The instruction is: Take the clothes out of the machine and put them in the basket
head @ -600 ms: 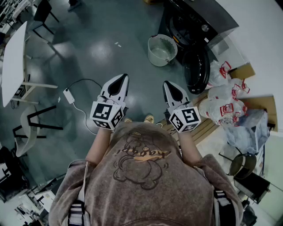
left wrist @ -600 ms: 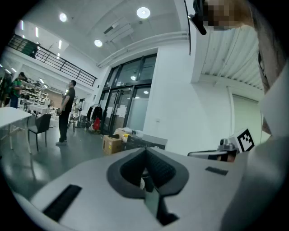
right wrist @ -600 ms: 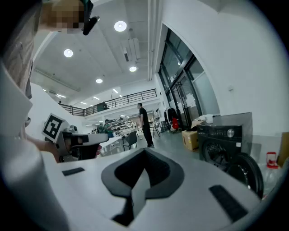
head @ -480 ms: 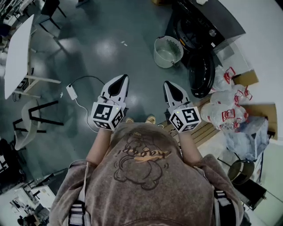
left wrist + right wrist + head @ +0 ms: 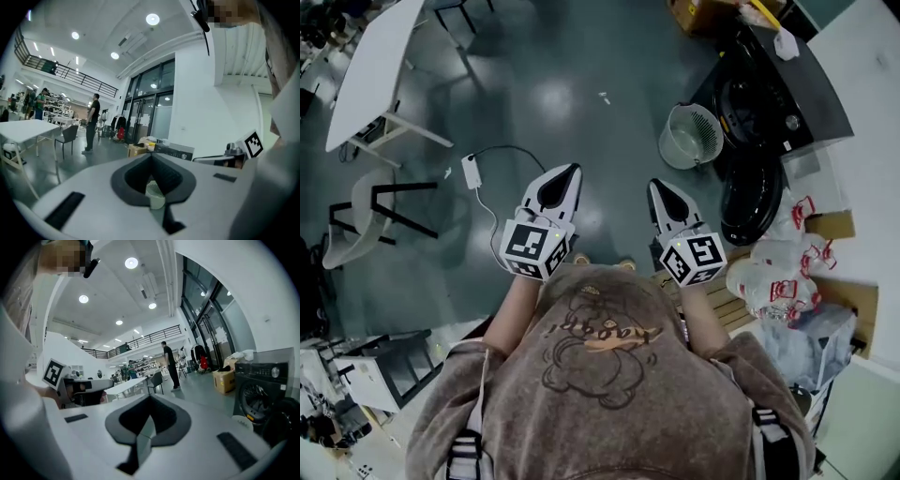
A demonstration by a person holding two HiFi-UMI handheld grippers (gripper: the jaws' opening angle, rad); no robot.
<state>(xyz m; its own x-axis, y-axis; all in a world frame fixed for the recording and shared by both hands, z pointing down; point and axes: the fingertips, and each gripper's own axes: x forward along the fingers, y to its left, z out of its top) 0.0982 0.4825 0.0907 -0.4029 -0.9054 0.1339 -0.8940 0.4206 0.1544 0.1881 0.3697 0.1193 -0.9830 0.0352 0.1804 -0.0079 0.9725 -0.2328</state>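
Note:
The dark washing machine [image 5: 769, 94] stands at the upper right, its round door [image 5: 752, 202] swung open. No clothes show in its dark drum. A pale, empty laundry basket [image 5: 689, 136] sits on the floor beside it. My left gripper [image 5: 571, 171] and right gripper [image 5: 655, 186] are held level in front of the body, well short of both; each is shut with nothing between its jaws. The left gripper view shows the left gripper [image 5: 151, 157] with the basket [image 5: 154, 194] behind its jaws. In the right gripper view the right gripper [image 5: 150, 399] has the machine [image 5: 260, 385] at its right.
White plastic bags [image 5: 773, 281] and cardboard lie on the floor at the right. A power adapter with its cable [image 5: 473, 171], a white table [image 5: 370, 70] and chairs [image 5: 366, 220] stand on the left. A person [image 5: 93, 123] stands far off in the hall.
The head view has swung, so the machine and basket now lie further right and lower in the frame. Both grippers stay shut and side by side in front of the body.

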